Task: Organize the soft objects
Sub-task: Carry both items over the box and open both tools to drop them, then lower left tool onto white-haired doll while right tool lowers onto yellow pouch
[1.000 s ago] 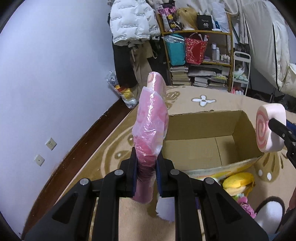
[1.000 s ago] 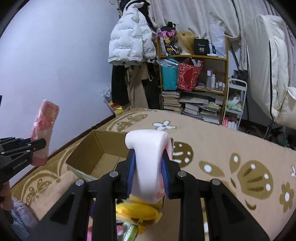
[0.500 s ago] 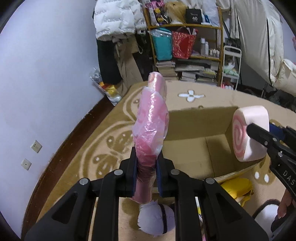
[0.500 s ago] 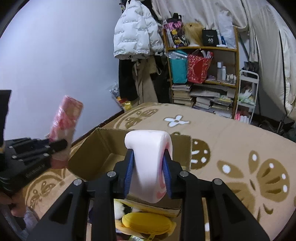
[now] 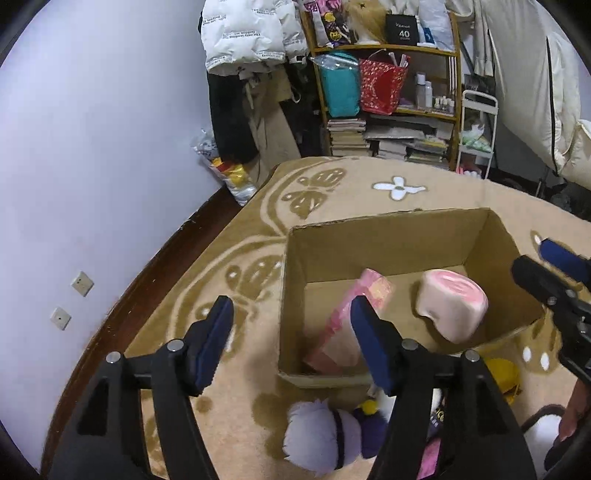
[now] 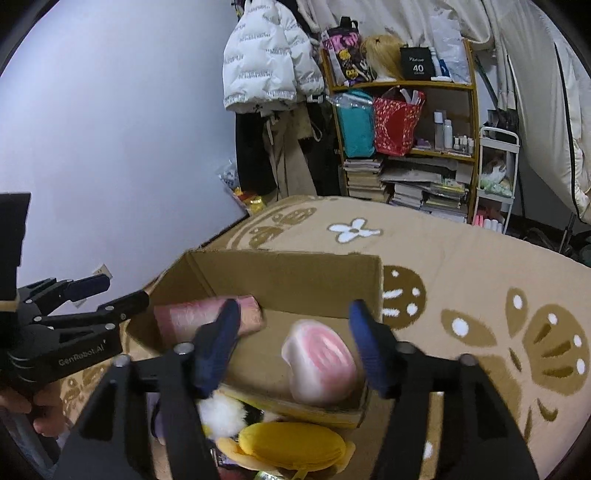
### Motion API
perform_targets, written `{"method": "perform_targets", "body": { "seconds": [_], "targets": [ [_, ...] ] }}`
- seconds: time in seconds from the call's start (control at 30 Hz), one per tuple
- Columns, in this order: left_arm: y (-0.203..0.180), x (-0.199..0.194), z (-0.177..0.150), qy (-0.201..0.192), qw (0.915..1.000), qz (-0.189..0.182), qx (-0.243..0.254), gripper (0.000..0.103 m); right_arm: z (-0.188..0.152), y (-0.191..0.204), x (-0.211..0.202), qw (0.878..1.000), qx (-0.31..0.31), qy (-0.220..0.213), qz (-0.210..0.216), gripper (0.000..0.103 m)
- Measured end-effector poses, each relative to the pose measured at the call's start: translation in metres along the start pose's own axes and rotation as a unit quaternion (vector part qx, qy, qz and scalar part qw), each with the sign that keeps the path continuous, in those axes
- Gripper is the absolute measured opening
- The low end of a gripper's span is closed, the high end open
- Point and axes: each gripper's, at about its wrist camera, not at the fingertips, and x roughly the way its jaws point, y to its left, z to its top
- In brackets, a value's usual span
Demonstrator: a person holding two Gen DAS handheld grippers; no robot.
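An open cardboard box (image 5: 391, 236) (image 6: 280, 273) stands on the rug. A long pink plastic-wrapped roll (image 5: 343, 317) (image 6: 192, 319) lies inside it at the left. A pink-and-white swirl cushion (image 5: 452, 308) (image 6: 319, 365) is inside at the right, blurred. My left gripper (image 5: 291, 345) is open and empty above the box's near left corner. My right gripper (image 6: 291, 341) is open and empty above the box's near edge, and shows in the left wrist view (image 5: 554, 284).
Soft toys lie on the rug in front of the box: a purple-and-white plush (image 5: 325, 439), a yellow plush (image 6: 291, 443), a white fluffy one (image 6: 221, 411). A cluttered shelf (image 5: 388, 92), hanging coats (image 5: 243, 33) and a wall (image 5: 92, 147) stand behind.
Both grippers have opened. The pink roll and the swirl cushion have left the jaws and dropped into the box. Both grippers moved over the box.
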Motion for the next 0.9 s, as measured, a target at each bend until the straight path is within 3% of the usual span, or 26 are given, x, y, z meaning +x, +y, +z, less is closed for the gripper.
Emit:
{"method": "perform_targets", "body": {
  "seconds": [0.07,0.17,0.3,0.43,0.67,0.9],
  "targets": [
    [0.002,-0.002,0.000,0.006,1.0000,0.006,0.001,0.080,0.001,0.000,-0.003,1.000,0.003,-0.001,-0.001,0.092],
    [0.005,-0.013,0.002,-0.001,0.9997,0.017,0.017,0.090,0.003,-0.001,-0.012,1.000,0.011,-0.009,0.000,0.103],
    [0.014,-0.033,0.007,-0.014,0.9995,0.022,0.017,0.100,0.008,0.002,-0.025,1.000,0.013,-0.016,-0.005,0.103],
    [0.027,-0.046,0.009,-0.004,0.9999,0.007,-0.013,0.100,0.013,0.010,-0.037,1.000,0.003,-0.017,-0.007,0.103],
    [0.030,-0.067,0.001,-0.001,0.9998,0.009,0.016,0.103,0.013,0.027,-0.060,1.000,-0.016,-0.021,-0.013,0.103],
    [0.040,-0.078,-0.013,0.003,1.0000,-0.008,-0.006,0.103,0.005,0.038,-0.076,1.000,-0.020,-0.015,-0.013,0.103]
  ]
}}
